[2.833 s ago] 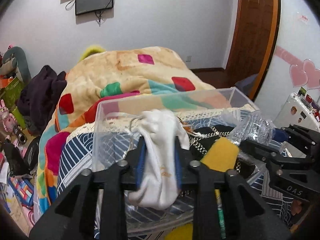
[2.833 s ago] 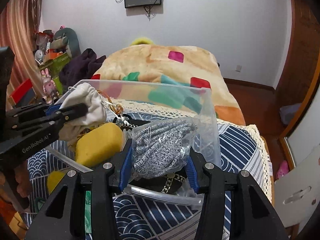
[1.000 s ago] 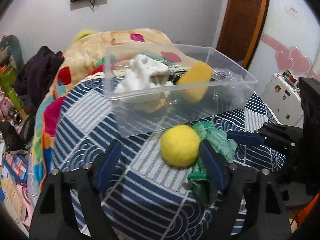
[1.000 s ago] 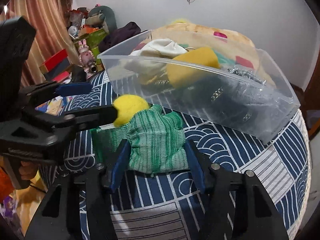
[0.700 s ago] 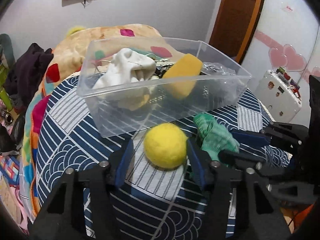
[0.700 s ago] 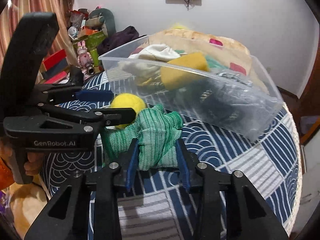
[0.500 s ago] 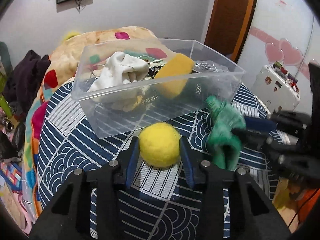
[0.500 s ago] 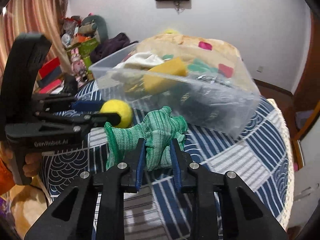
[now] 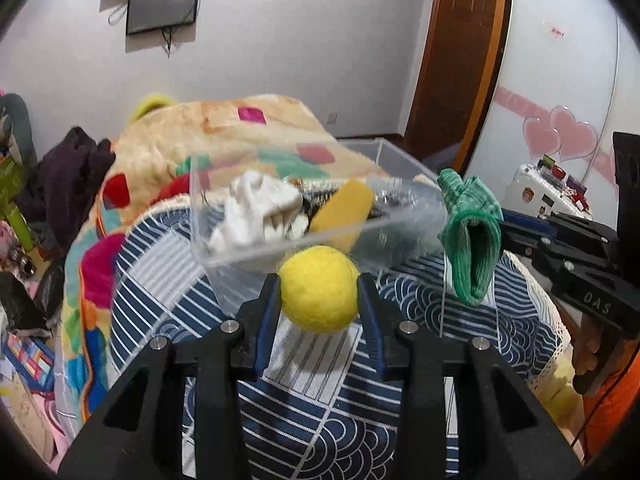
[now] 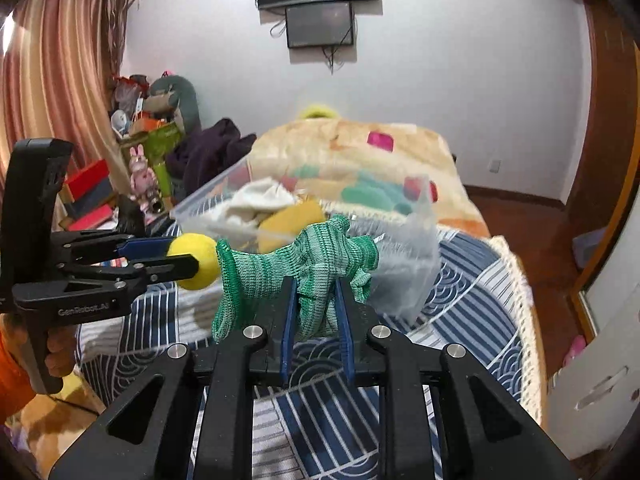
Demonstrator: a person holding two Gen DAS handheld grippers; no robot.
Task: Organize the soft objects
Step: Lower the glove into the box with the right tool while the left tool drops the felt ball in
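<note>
My left gripper (image 9: 319,292) is shut on a fuzzy yellow ball (image 9: 319,289), lifted off the blue patterned cloth (image 9: 320,392) just in front of the clear plastic bin (image 9: 224,256). My right gripper (image 10: 316,280) is shut on a green knitted glove (image 10: 296,264), which hangs crumpled above the cloth, also near the bin (image 10: 416,280). From the left wrist the glove (image 9: 472,232) dangles at the right; from the right wrist the ball (image 10: 196,256) sits at the left. Inside the bin lie a white cloth bag (image 9: 256,212), a yellow sponge (image 9: 344,212) and other soft items.
A colourful blanket (image 9: 224,132) covers the bed behind the bin. Toys and dark clothing (image 10: 208,152) crowd the left side. A wooden door (image 9: 460,60) and a white suitcase (image 9: 548,196) stand to the right. A screen (image 10: 320,28) hangs on the far wall.
Both grippers closed on their objects, the left on the ball and the right on the glove, then lifted them off the cloth toward the bin's height.
</note>
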